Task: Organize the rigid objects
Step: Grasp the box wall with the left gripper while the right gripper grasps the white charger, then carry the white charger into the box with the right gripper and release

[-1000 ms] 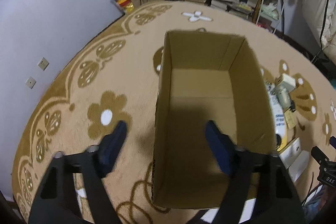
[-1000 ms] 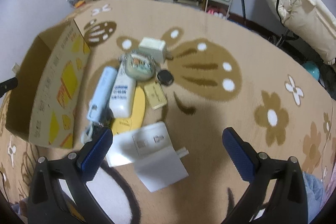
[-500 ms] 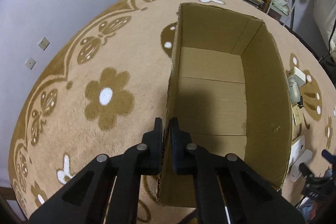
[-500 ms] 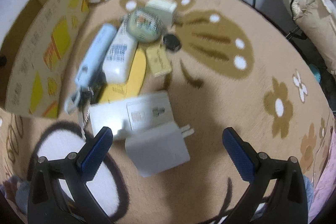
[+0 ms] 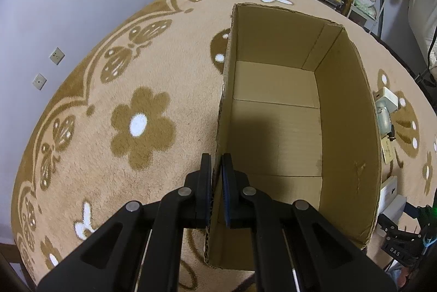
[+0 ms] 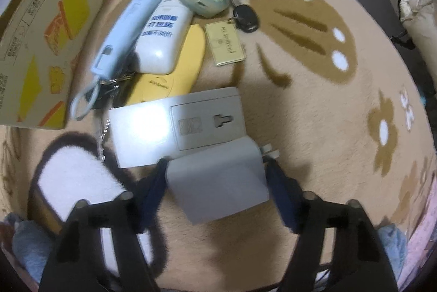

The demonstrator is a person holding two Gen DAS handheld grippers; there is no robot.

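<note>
Beige floral carpet point(image 5: 142, 51) covers the floor, with cluttered shelving at the far wall. Left claw point(image 5: 215, 192) is closed onto the near-left wall of the open, empty brown cardboard box point(image 5: 347, 111), one finger inside and one outside. Right claw point(image 6: 215, 196) straddles the grey rectangular plug adapter point(image 6: 218, 182), its fingers at or very near both flanks; firm contact cannot be confirmed through the blur. The adapter lies on the carpet beside the box's printed outer wall, touching a white flat socket unit point(image 6: 174, 125). Beyond that lie a white lotion tube point(image 6: 164, 35), a pale blue handheld device point(image 6: 123, 32) and a gold card point(image 6: 225, 43).

Assessment: the adapter appears rigid, light and smooth-skinned, likely slippery. Grip square across the flat flanks, clear of the prongs. The box wall is thin and may flex.
</note>
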